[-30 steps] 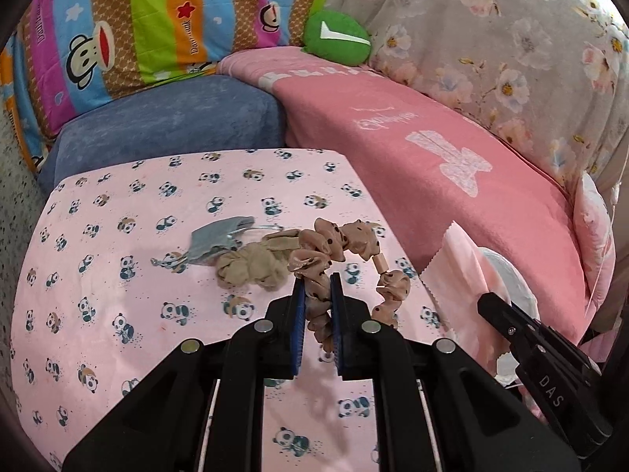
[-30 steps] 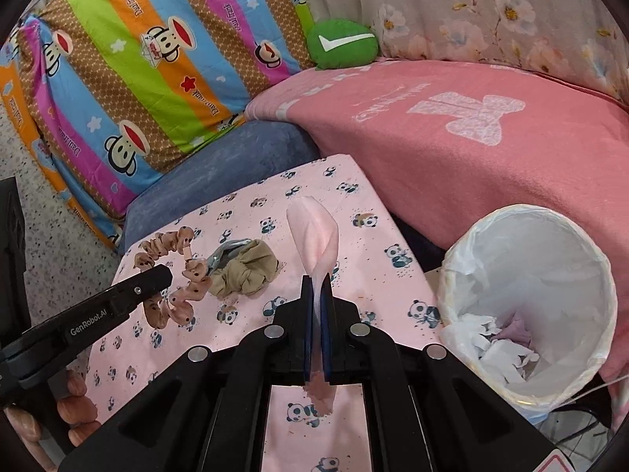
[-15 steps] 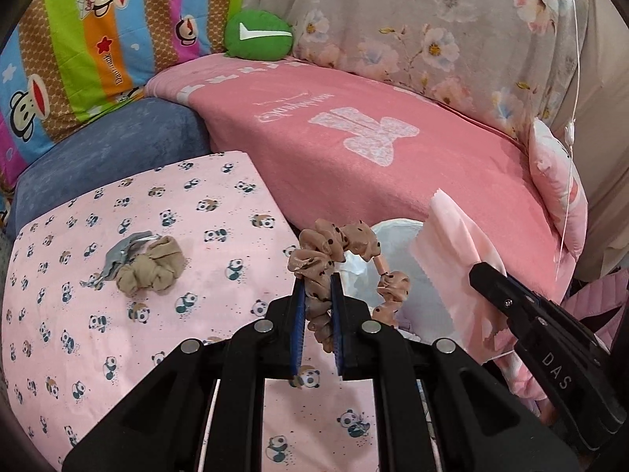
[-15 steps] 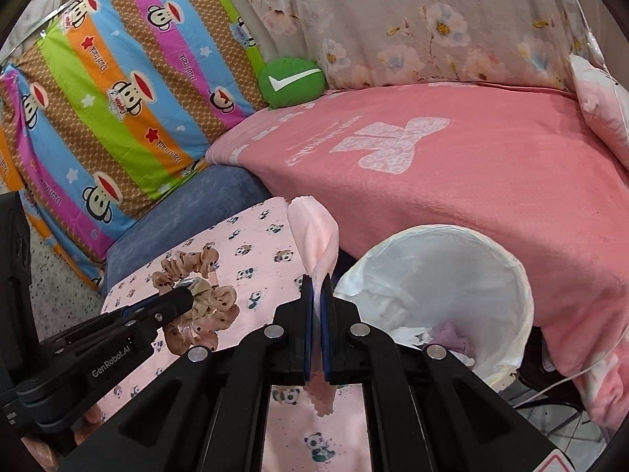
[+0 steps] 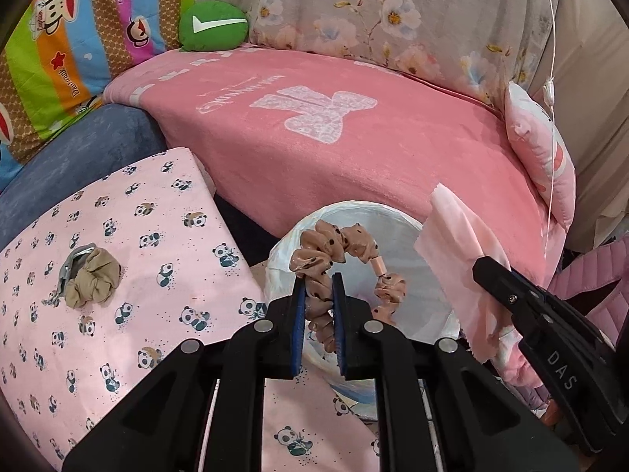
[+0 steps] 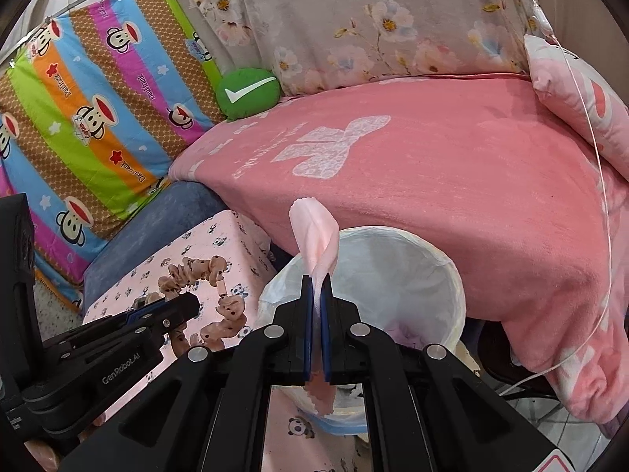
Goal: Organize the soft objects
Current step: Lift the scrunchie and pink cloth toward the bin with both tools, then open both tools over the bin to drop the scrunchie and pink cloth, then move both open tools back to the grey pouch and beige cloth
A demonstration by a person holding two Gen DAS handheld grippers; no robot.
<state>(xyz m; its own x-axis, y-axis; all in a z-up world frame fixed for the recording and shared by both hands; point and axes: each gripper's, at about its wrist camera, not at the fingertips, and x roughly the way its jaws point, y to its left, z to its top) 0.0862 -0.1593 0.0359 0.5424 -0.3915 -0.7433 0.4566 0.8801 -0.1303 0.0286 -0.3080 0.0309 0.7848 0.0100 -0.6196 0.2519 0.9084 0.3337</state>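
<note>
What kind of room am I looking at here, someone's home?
Most likely a home bedroom or living corner. A pink blanket covers what looks like a bed or sofa, a cartoon monkey sheet hangs behind it, and a small white-lined bin stands beside a panda-print cloth.

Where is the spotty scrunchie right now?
The spotty scrunchie is pinched in the left gripper, hanging in front of the white bin, left of the pink cloth.
</note>
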